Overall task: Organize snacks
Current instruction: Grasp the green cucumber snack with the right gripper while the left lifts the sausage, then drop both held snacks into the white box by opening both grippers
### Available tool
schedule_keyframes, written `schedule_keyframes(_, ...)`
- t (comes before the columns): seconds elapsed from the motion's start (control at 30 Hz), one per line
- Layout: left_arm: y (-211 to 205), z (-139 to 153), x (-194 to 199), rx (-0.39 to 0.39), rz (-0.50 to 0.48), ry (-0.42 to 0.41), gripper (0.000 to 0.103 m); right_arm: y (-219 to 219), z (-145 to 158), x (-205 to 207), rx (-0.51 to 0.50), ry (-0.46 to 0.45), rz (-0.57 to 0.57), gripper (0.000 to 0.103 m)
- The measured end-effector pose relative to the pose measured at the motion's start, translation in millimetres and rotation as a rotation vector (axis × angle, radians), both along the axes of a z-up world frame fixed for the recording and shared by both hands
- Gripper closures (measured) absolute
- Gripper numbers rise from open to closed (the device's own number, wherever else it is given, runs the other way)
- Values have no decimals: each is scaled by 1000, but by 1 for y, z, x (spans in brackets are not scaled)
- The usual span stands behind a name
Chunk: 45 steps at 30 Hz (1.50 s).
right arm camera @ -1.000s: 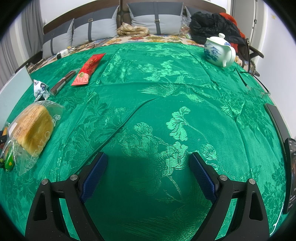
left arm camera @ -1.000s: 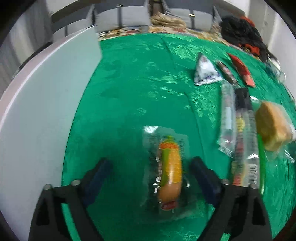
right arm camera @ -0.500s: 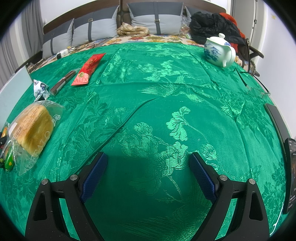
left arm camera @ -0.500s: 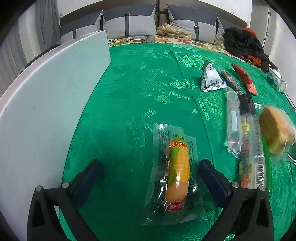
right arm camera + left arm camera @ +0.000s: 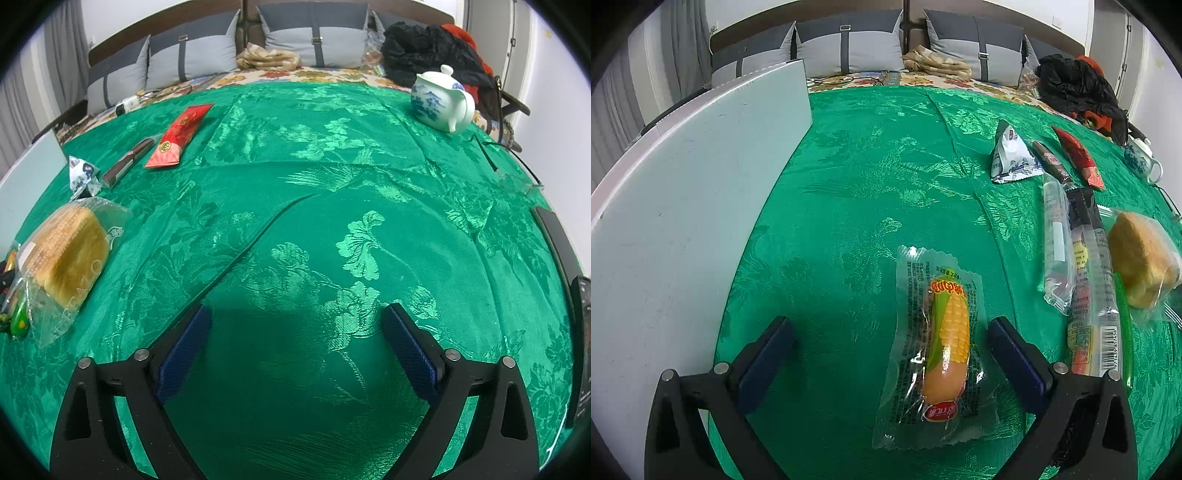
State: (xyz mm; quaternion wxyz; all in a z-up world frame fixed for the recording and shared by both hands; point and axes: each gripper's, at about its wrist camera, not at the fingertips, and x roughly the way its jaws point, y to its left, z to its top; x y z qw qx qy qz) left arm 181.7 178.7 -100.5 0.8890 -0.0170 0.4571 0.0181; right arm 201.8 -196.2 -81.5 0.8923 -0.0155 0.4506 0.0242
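Counter under a green brocade cloth, cushions along the back wall, white board at the left edge. Left gripper wide open, holding nothing; corn-print snack pack lies flat between its fingers, seemingly just clear of the right pad. Right gripper wide open over bare cloth; only its view shows the whole teapot, while the bread bag appears in both.

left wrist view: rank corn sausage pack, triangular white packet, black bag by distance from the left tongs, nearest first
1. Corn sausage pack: lying on the green cloth between the open left tongs, nearer the right-hand finger.
2. Triangular white packet: mid-table, up and to the right.
3. Black bag: beyond the table's far right edge.
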Motion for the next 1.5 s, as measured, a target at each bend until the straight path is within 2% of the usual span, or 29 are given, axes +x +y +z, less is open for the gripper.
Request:
schedule_keyframes(0.07,0,0,0,0,0,0,0,2,1,-1,-8,19,-10,7)
schedule_keyframes(0.13,0,0,0,0,0,0,0,8,6,-5,31,90,-53,7)
schedule_keyframes(0.17,0,0,0,0,0,0,0,14,12,-13,126,98,-56,7)
schedule_keyframes(0.23,0,0,0,0,0,0,0,40,26,-31,356,112,7,7)
schedule_keyframes(0.3,0,0,0,1,0,0,0,77,32,-39,462,171,99,10)
schedule_keyframes(0.4,0,0,0,2,0,0,0,128,33,-35,530,245,190,11)
schedule_keyframes(0.5,-1,2,3,13,-4,21,0,161,26,-16,488,288,172,11)
schedule_keyframes(0.57,-1,5,8,2,-15,63,6,177,20,-3,436,313,160,15)
schedule_keyframes(0.6,-2,7,8,3,-25,64,17,185,16,3,406,331,159,26)
schedule_keyframes(0.63,-6,9,9,4,-46,63,26,189,12,10,384,346,156,42)
schedule_keyframes(0.67,-11,11,9,8,-72,65,29,193,8,12,370,358,153,43)
schedule_keyframes(0.77,-20,15,8,8,-119,61,51,205,10,20,311,329,145,43)
schedule_keyframes(0.8,-22,15,7,6,-126,63,58,210,10,21,276,323,157,47)
schedule_keyframes(0.83,-21,16,7,-1,-130,66,60,214,10,22,232,323,170,68)
schedule_keyframes(0.87,-19,17,4,-19,-134,67,61,216,10,22,191,330,194,72)
schedule_keyframes(0.93,-10,19,-4,-67,-129,58,69,205,10,19,237,374,197,80)
schedule_keyframes(1.0,-1,20,-15,-122,-106,51,70,188,11,10,273,392,182,80)
schedule_keyframes(1.03,4,22,-24,-162,-89,38,70,175,13,3,332,399,176,80)
schedule_keyframes(1.23,8,34,-53,-281,-74,-7,70,118,14,-29,645,437,117,80)
schedule_keyframes(1.37,11,64,-67,-384,-63,-63,70,104,18,-35,771,440,81,80)
schedule_keyframes(1.5,37,105,-81,-467,-33,-138,70,122,46,-28,837,407,122,80)
